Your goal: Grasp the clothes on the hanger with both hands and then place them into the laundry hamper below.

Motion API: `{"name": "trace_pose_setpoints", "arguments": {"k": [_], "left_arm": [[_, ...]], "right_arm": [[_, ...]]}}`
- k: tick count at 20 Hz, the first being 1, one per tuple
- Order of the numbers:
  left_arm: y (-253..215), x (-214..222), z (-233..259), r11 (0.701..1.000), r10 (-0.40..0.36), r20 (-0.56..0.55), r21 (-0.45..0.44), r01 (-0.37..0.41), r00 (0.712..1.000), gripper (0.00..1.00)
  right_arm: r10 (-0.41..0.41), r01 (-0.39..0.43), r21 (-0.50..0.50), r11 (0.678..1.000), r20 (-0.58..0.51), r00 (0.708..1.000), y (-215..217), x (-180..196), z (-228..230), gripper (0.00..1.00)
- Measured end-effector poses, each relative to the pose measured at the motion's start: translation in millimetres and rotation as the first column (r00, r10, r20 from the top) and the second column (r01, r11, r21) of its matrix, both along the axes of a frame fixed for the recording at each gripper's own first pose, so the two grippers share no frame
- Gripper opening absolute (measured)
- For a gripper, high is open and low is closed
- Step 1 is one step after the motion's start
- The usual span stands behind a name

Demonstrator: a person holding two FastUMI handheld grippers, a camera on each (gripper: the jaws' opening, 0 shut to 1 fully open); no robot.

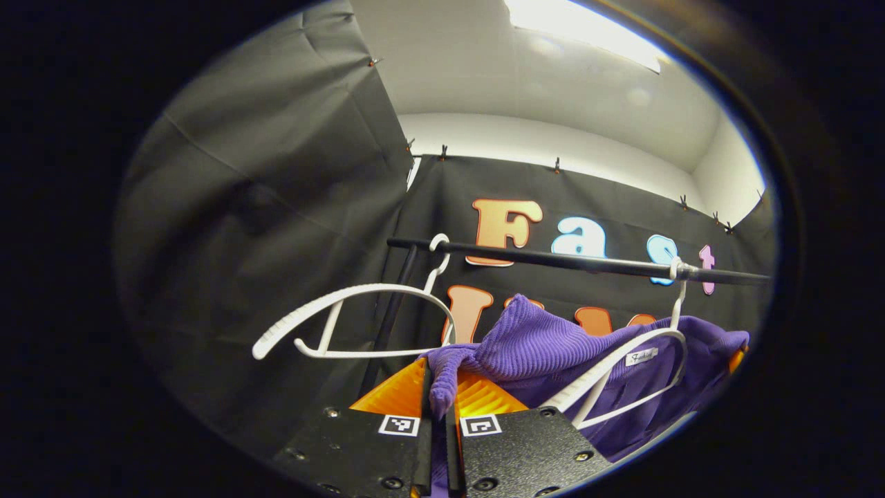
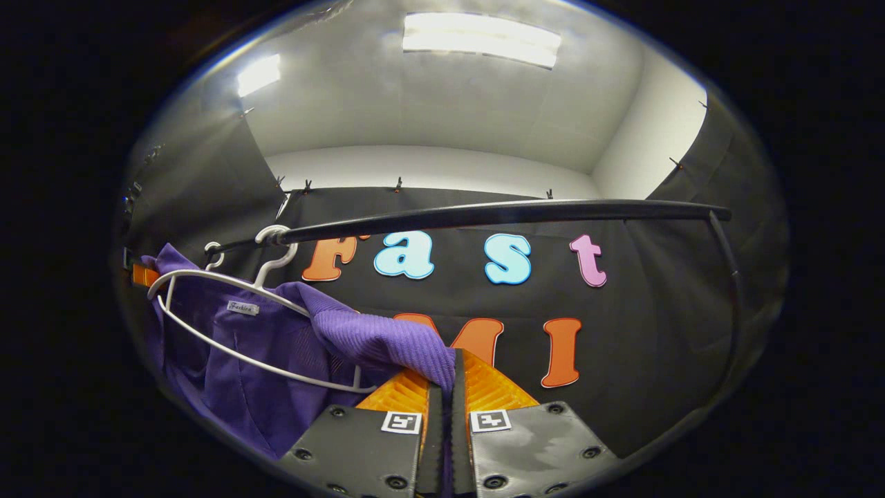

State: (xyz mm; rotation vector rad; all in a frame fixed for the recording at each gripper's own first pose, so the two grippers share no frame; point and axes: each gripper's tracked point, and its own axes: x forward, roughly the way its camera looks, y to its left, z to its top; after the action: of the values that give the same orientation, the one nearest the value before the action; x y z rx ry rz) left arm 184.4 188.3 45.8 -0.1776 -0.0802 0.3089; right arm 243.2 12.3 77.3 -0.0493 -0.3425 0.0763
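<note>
Two grippers, and both of yours are clamped on the same purple knit garment (image 1: 532,346). Your left gripper (image 1: 438,408) has its fingers pressed nearly together, with a bunched fold of the purple knit squeezed between them and drooping over the tips. Ahead of it and to its right, the rest of the garment hangs on a white hanger (image 1: 622,377) hooked on the black rail (image 1: 581,263); a small neck label (image 1: 641,357) shows inside the collar. Ahead and to its left, a second white hanger (image 1: 346,325) hangs bare on the same rail, tilted, near your fingers but apart from them. Black cloth wall lies beyond, with ceiling above.

Your right gripper (image 2: 453,391) is likewise closed tight, its fingers pinching a ridge of the purple knit that runs off to its left toward the hanger (image 2: 228,325). That hanger's hook (image 2: 273,242) sits on the rail's near end (image 2: 484,214), and the garment body sags below the hanger's lower bar. To the right of this gripper, the space under the rail is open as far as the upright post (image 2: 726,277).
</note>
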Motion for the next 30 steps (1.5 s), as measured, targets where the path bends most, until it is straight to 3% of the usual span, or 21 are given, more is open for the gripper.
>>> {"name": "trace_pose_setpoints", "arguments": {"k": [2, 4, 5, 8, 12, 14, 16, 19, 22, 24, 26, 30], "left_arm": [[1, -11, -18, 0.999, 0.025, -0.032, 0.03, -0.024, 0.999, 0.08], [-6, -20, -45, 0.996, 0.047, -0.08, 0.074, -0.041, 0.996, 0.08], [-11, -24, -62, 0.996, 0.054, -0.109, 0.074, -0.046, 0.993, 0.12], [-28, -44, -96, 0.996, 0.08, -0.162, 0.038, -0.075, 0.984, 0.08], [-47, -66, -113, 0.992, 0.127, -0.194, 0.031, -0.123, 0.973, 0.08], [-53, -74, -112, 0.991, 0.134, -0.192, 0.022, -0.133, 0.972, 0.12], [-61, -79, -110, 0.991, 0.134, -0.186, 0.023, -0.132, 0.973, 0.08], [-71, -80, -108, 0.991, 0.134, -0.182, 0.044, -0.128, 0.974, 0.11], [-84, -81, -111, 0.992, 0.127, -0.185, 0.043, -0.121, 0.975, 0.08], [-89, -79, -112, 0.992, 0.124, -0.183, 0.043, -0.118, 0.975, 0.12], [-93, -75, -114, 0.994, 0.105, -0.192, 0.041, -0.099, 0.976, 0.08], [-111, -73, -106, 0.995, 0.077, -0.192, 0.074, -0.064, 0.978, 0.08]], "right_arm": [[0.018, -0.018, 0.007, 1.0, 0.005, 1.0, 2, 2, 1, 0.16], [0.031, -0.031, 0.002, 1.0, 0.001, 1.0, -1, 9, -1, 0.13], [0.041, -0.041, 0.005, 0.999, -0.004, 0.999, -2, 12, -1, 0.12], [0.084, -0.084, 0.015, 0.996, -0.007, 0.996, -9, 24, -1, 0.16], [0.129, -0.129, 0.034, 0.991, -0.015, 0.992, -16, 51, -1, 0.13], [0.103, -0.102, 0.041, 0.994, -0.016, 0.995, -28, 68, -5, 0.13], [0.039, -0.039, -0.004, 0.999, 0.001, 0.999, -43, 87, -10, 0.12], [-0.001, 0.0, -0.066, 0.998, -0.013, 1.0, -49, 114, -25, 0.13], [-0.027, 0.018, -0.101, 0.995, -0.086, 0.996, -60, 134, -59, 0.12], [-0.042, 0.027, -0.114, 0.993, -0.134, 0.99, -72, 134, -82, 0.13], [-0.027, 0.008, -0.115, 0.993, -0.166, 0.986, -79, 125, -94, 0.13], [-0.013, -0.013, -0.148, 0.989, -0.17, 0.985, -89, 102, -85, 0.13]]}}
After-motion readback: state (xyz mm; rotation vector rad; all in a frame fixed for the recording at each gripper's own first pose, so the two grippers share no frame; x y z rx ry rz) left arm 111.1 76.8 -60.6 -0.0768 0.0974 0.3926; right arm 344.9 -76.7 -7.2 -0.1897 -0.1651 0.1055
